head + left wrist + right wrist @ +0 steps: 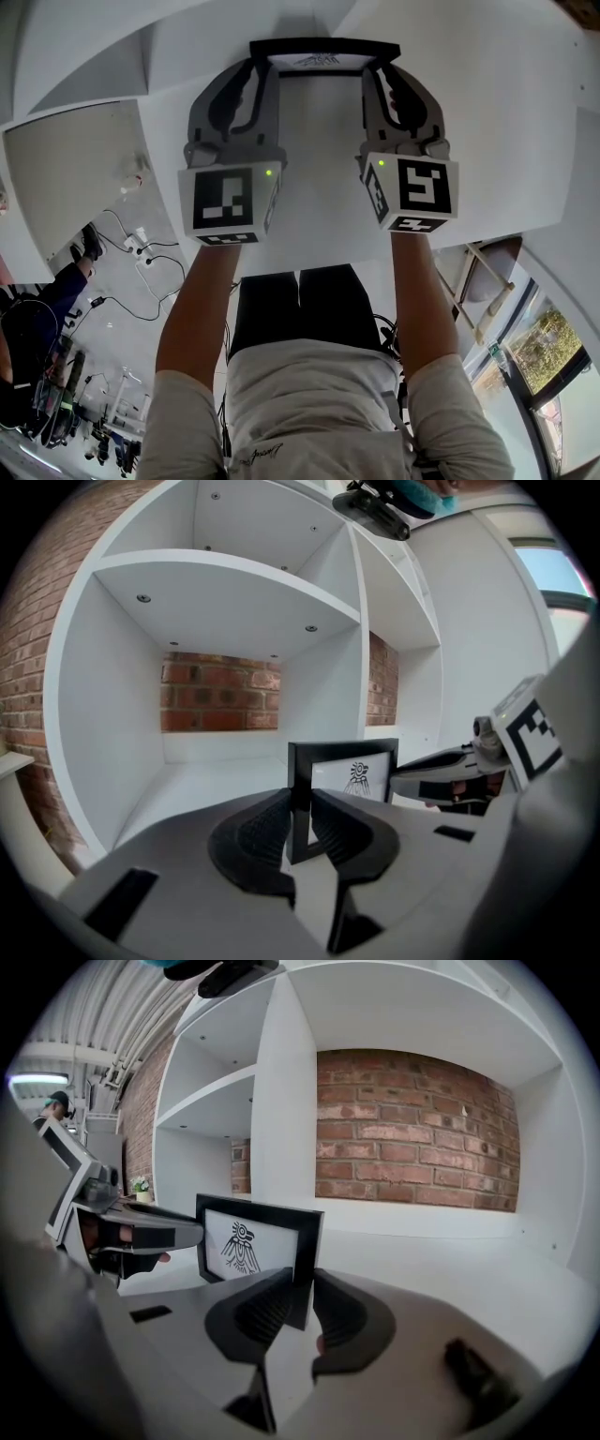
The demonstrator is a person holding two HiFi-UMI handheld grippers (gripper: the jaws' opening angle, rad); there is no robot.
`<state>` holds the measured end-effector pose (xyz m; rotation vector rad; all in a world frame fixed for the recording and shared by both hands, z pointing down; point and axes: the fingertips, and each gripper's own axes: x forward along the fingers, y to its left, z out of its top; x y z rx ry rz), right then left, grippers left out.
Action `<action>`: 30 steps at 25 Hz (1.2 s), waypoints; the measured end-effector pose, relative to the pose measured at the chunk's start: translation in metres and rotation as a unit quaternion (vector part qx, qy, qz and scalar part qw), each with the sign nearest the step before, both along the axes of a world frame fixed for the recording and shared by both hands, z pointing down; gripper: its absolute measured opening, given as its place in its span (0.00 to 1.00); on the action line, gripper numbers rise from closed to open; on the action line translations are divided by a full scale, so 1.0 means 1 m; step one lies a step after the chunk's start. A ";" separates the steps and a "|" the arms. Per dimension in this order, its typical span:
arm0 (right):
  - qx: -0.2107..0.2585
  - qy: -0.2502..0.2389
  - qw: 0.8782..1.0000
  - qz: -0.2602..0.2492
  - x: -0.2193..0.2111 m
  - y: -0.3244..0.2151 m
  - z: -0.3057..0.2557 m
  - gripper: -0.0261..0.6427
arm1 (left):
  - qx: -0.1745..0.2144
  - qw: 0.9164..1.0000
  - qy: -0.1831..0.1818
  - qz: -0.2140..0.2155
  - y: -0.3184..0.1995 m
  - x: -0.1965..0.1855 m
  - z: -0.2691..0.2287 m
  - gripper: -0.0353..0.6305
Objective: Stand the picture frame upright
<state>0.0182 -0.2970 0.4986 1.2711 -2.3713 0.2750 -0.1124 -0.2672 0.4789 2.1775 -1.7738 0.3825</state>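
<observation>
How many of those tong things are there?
2. The left tongs clamp the picture frame by its left edge, the right tongs by its right edge, over the white shelf. None seem hidden.

No legible words or numbers are showing. The picture frame (pixel 258 1241) is displaying a black bird emblem; the left gripper (pixel 264 66) and right gripper (pixel 374 70) are carrying black-and-white square markers; script on the shirt hem (pixel 258 457) is blurring out.

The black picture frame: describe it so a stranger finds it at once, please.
Find the white shelf unit backed by red brick. On its shelf stands the black picture frame, held between the left gripper and right gripper. Only it shows a bird drawing.
</observation>
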 end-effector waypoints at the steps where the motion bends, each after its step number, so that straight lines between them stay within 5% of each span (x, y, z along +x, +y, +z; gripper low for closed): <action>1: 0.001 0.000 1.000 -0.001 0.000 -0.001 0.000 0.16 | -0.001 1.000 0.001 -0.001 0.000 0.000 0.001 0.17; 30: -0.010 -0.006 1.000 -0.004 -0.003 -0.004 0.005 0.18 | -0.015 1.000 -0.009 -0.002 -0.001 0.000 0.010 0.22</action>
